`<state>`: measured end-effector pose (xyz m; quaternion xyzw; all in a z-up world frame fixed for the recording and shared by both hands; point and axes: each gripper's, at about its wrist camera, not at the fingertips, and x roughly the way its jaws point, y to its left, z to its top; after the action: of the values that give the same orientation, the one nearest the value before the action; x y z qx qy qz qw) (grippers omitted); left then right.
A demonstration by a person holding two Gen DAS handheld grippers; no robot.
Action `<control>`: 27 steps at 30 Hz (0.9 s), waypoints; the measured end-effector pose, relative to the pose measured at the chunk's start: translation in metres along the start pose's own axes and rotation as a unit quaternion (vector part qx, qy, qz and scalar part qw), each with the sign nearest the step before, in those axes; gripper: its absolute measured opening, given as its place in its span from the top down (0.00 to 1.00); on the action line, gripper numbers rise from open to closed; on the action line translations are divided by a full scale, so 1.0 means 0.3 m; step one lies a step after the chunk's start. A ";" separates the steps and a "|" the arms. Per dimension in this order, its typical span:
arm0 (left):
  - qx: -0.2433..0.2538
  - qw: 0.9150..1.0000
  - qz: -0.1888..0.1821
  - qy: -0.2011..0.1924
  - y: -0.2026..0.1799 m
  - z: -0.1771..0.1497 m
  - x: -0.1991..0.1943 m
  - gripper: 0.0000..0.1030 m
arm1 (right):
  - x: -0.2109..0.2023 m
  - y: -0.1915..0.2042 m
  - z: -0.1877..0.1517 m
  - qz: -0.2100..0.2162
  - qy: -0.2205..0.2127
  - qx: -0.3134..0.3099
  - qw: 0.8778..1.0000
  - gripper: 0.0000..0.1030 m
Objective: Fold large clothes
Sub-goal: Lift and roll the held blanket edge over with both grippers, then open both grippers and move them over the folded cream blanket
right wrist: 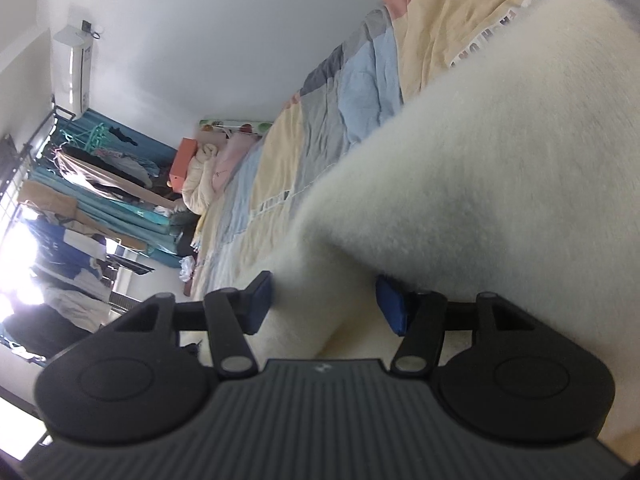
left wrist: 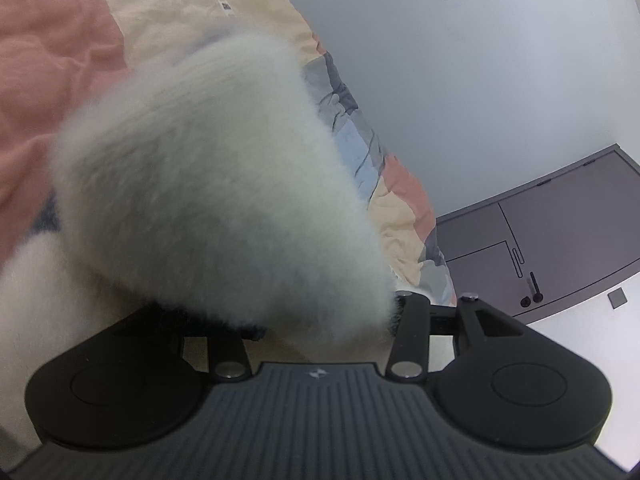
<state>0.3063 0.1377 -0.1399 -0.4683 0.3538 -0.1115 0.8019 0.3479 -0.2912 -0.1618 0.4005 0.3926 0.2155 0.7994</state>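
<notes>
Fingers of right gripper (right wrist: 325, 304) apart, blue pads (right wrist: 262, 294) flanking a fold of fluffy white garment (right wrist: 480, 184), not visibly pressing. Fingers of left gripper (left wrist: 320, 312) buried under the same fuzzy pile; grip impossible to tell. Beneath, rumpled patchwork quilt (right wrist: 280, 160) in cream, blue, grey, salmon on the bed.

Black ribbed gripper bodies (right wrist: 324, 304) — round side discs, blue jaw pads.

I see a patchwork quilt (right wrist: 280, 168) covering the bed, a pale wall (left wrist: 480, 100) with a grey cabinet (left wrist: 560, 232), and an air conditioner (right wrist: 76, 72) above a crowded clothes rack (right wrist: 100, 168).
</notes>
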 end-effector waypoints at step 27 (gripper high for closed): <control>0.121 0.992 0.021 -0.029 -0.064 -0.090 -0.216 0.34 | -0.054 -0.087 0.052 0.034 0.008 0.026 0.999 0.43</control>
<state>0.2441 0.1424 -0.1023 -0.3635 0.3242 -0.1226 0.8647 0.3514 -0.3245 -0.1696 0.4326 0.3910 0.2352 0.7776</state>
